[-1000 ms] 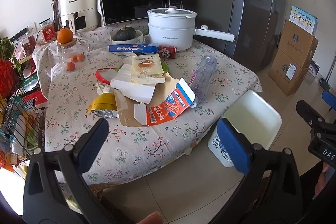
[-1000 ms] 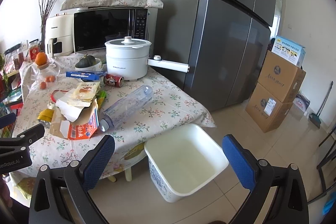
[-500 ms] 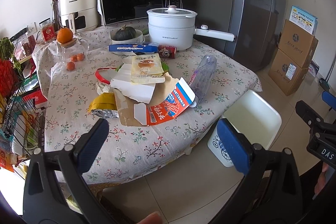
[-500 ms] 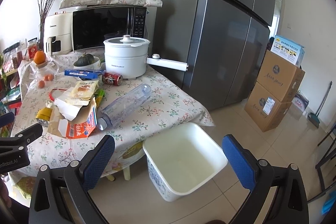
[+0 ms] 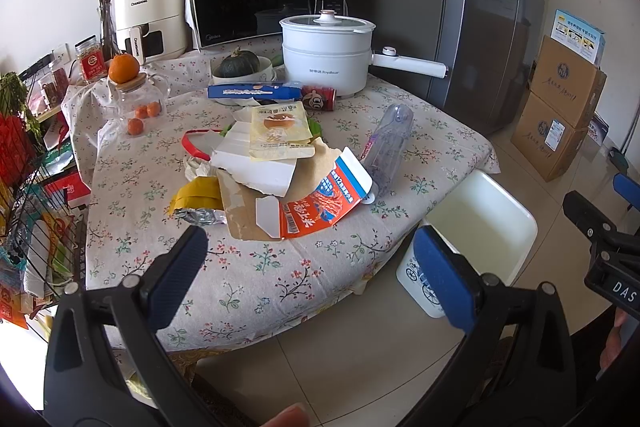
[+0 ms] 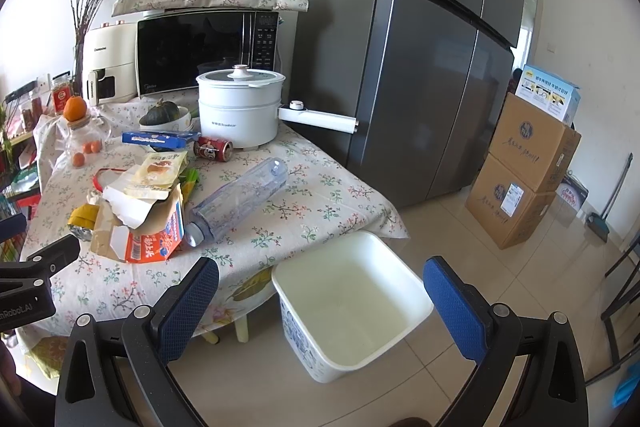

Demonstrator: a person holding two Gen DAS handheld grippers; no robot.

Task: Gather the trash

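A heap of trash lies mid-table: a torn orange carton (image 5: 320, 205) (image 6: 154, 237), white card (image 5: 256, 173), a snack wrapper (image 5: 278, 133), a yellow foil bag (image 5: 196, 197), a clear plastic bottle (image 5: 388, 151) (image 6: 240, 201) and a red can (image 5: 318, 99) (image 6: 213, 149). A white bin (image 5: 480, 239) (image 6: 352, 311) stands empty on the floor by the table's corner. My left gripper (image 5: 310, 271) is open, held before the table's front edge, short of the heap. My right gripper (image 6: 320, 305) is open above the bin.
A white pot (image 5: 326, 53), microwave (image 5: 260, 1), air fryer (image 5: 150, 17), squash bowl (image 5: 240, 67) and blue box (image 5: 254, 91) stand at the table's back. A wire rack (image 5: 28, 187) crowds the left. A grey fridge (image 6: 420, 47) and stacked cartons (image 6: 524, 167) stand right.
The right wrist view has shifted slightly, so the bin sits a little further left in it. The left gripper has held still. Both grippers stay open.
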